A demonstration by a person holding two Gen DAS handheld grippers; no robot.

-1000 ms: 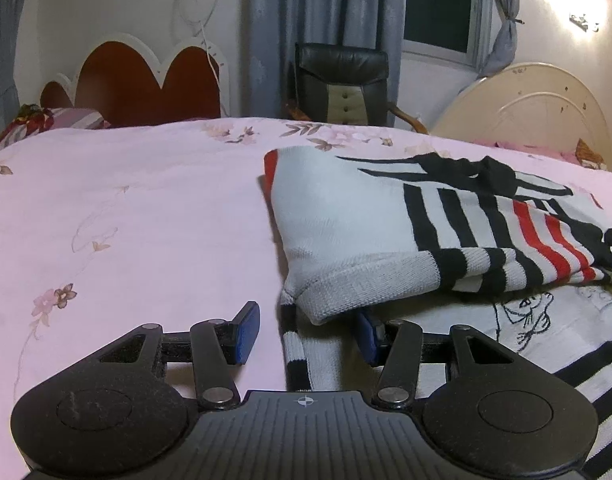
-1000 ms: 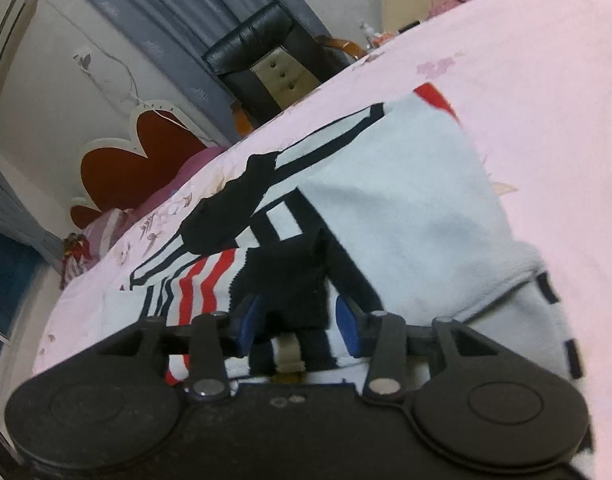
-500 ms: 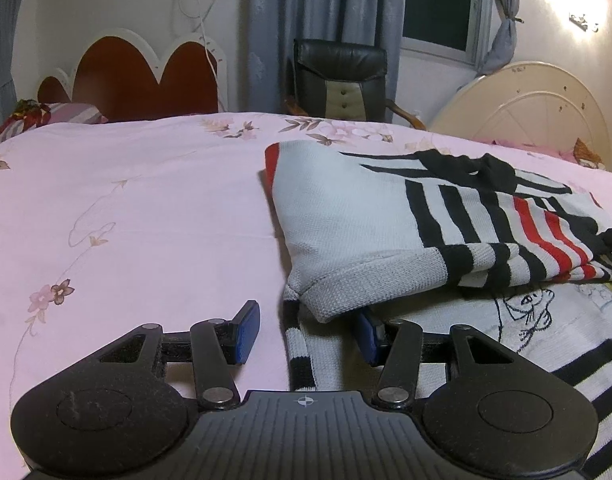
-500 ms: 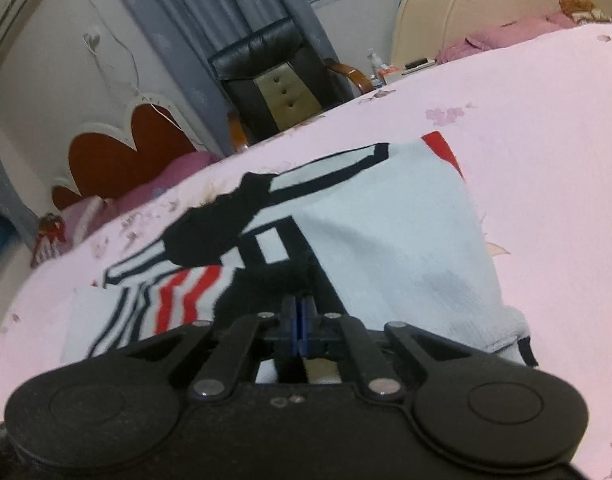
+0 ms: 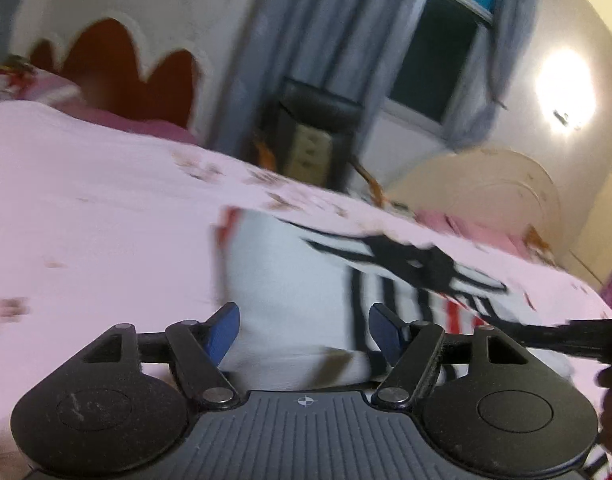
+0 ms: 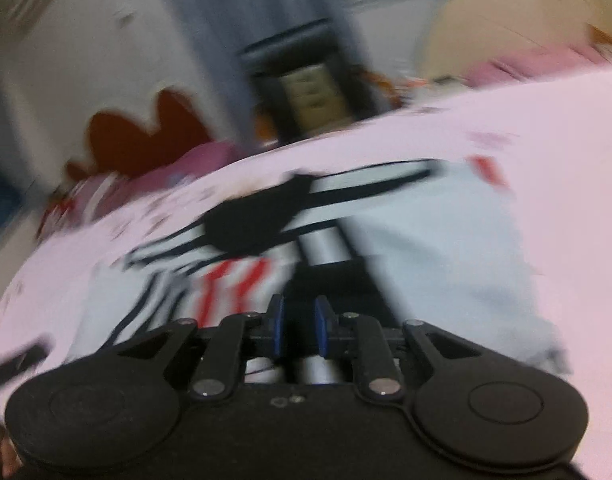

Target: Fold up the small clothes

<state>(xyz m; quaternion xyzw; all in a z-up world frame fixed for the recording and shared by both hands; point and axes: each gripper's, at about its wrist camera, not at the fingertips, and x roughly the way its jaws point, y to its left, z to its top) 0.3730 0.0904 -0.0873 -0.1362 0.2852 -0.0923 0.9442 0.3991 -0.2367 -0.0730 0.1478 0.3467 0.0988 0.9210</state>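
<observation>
Both grippers are letting go of the striped sweater [image 5: 290, 288] on the bed [image 5: 86, 208], left gripper [image 5: 304, 330] spreading wide, right gripper [image 6: 299, 330] just parting, next fold needing a fresh edge.

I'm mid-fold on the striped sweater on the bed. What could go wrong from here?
1. The left gripper's jaws have just been opening and stand wide over the sweater; the loose fold may slump open.
2. The right gripper's jaws have just been opening but show only a narrow gap at the black patch; the knit could snag and drag.
3. Both views are blurred, so a regrasp could miss the hem.
</observation>
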